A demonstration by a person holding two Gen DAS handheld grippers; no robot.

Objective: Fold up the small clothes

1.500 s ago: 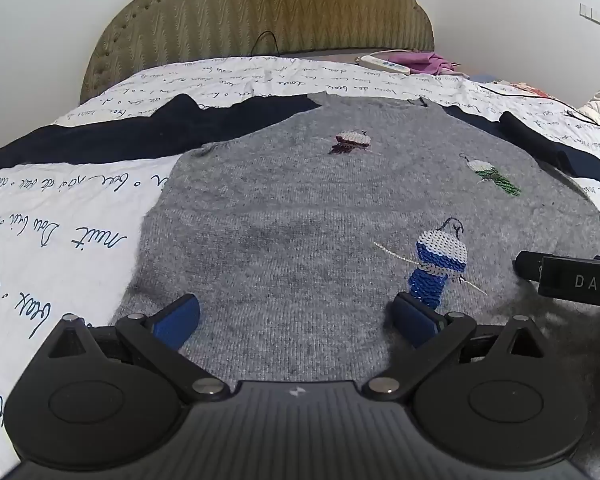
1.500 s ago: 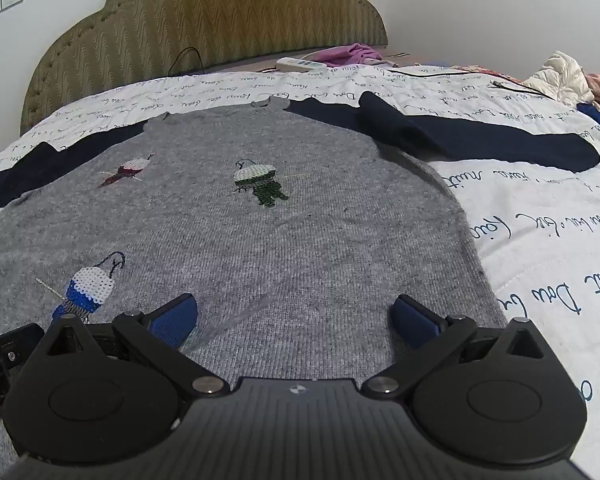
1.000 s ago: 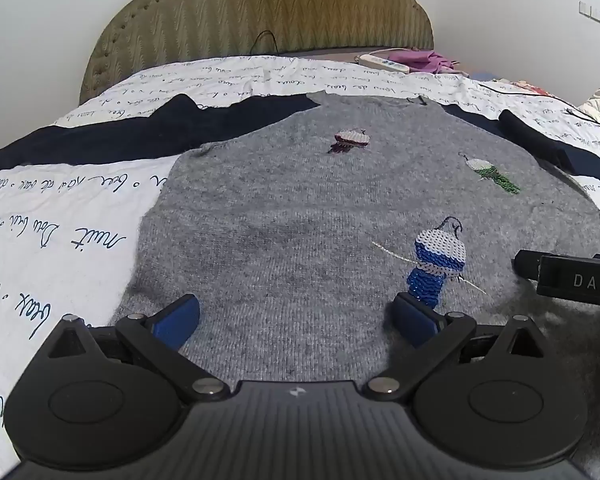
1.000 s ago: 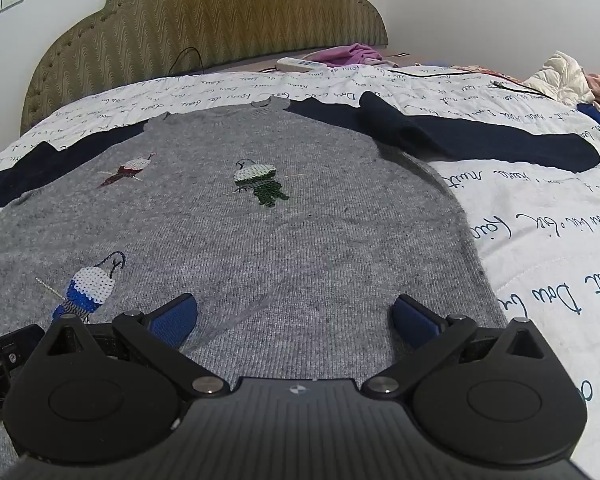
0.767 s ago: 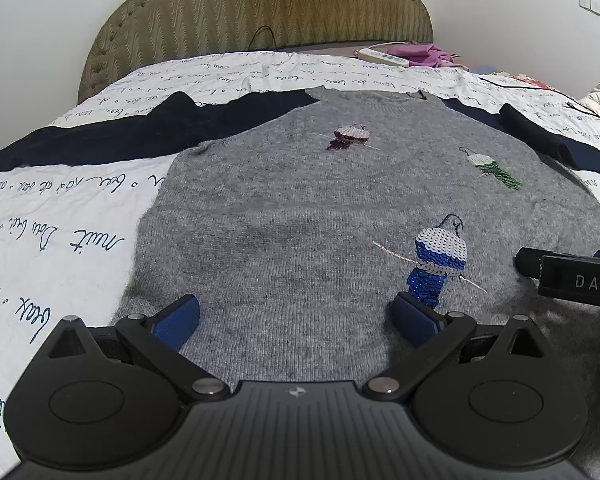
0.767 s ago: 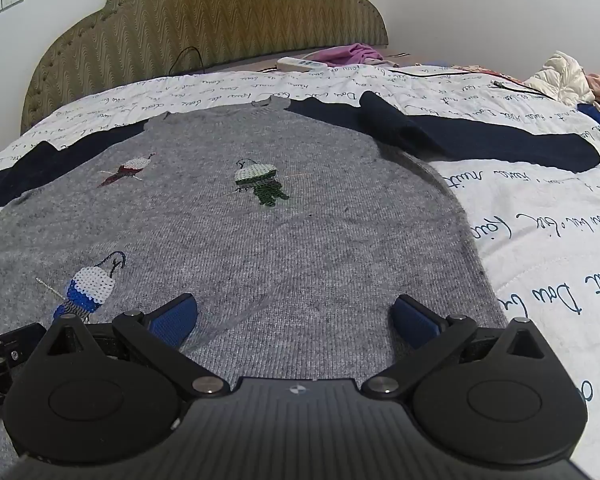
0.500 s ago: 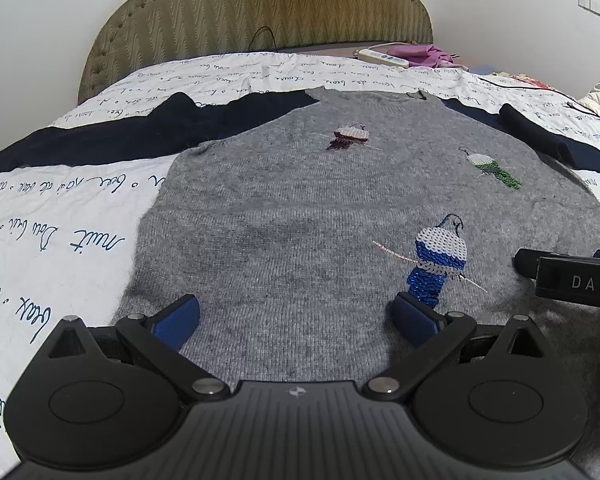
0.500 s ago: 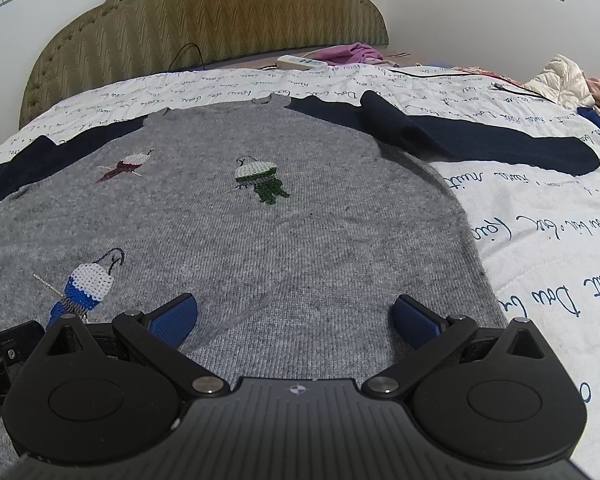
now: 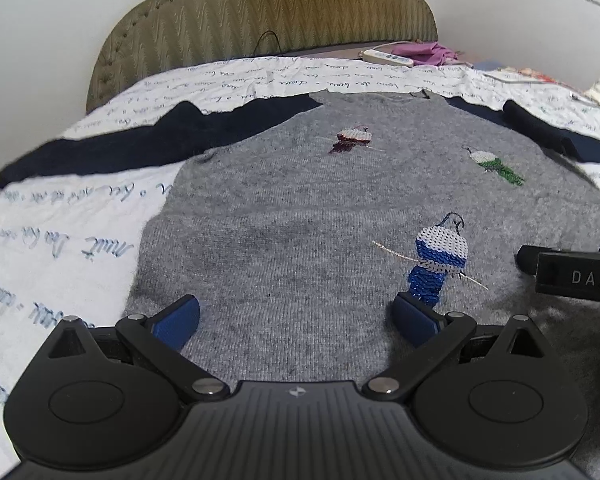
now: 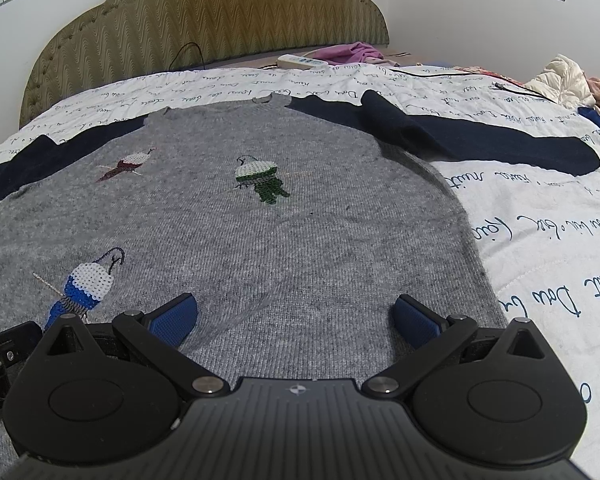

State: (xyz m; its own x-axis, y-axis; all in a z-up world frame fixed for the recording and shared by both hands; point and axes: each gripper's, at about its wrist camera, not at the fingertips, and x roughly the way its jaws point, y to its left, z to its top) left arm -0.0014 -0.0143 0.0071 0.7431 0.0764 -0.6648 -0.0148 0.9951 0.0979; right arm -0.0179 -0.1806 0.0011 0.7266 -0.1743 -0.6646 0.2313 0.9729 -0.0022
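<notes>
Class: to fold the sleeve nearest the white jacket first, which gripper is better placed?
Probably the right gripper: open, and that navy sleeve lies on its side, by the white jacket.

a grey sweater [image 9: 292, 216] with navy sleeves [image 10: 480, 136] and sequinned birds in blue, green and maroon is seen ahead; the white bedspread [image 10: 540, 232] is patterned with blue script, the headboard [image 9: 300, 12] olive.

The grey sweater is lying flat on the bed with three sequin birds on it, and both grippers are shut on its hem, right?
Not quite. The grey sweater lies flat with three birds, but the left gripper and right gripper are open above its hem, as both wrist views show.
</notes>
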